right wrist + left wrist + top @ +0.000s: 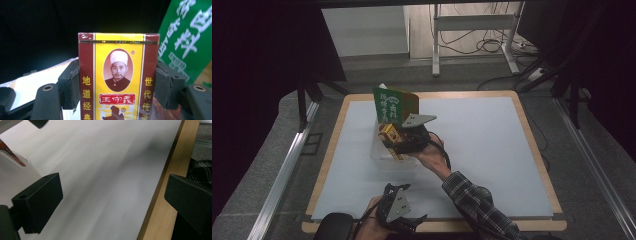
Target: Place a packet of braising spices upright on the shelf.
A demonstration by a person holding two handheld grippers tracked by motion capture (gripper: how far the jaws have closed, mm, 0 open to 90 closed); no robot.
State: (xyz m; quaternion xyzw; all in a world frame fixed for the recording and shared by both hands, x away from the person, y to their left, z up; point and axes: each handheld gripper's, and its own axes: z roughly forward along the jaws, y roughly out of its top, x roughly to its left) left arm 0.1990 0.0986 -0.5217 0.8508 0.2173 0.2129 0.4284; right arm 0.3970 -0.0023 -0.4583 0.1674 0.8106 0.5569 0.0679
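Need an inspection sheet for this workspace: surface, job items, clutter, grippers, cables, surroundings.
Surface: pale grey mat on a wood-edged table.
Job's things: yellow-and-maroon box over a clear container; green carton standing behind it.
Clutter: nothing seen.
Grippers: right gripper clamps the box by its sides; left gripper open above the near table edge, nothing between the jaws.
Cables: black cable trails along the right wrist.
Surroundings: dark curtains, white desk frame with floor wiring behind.
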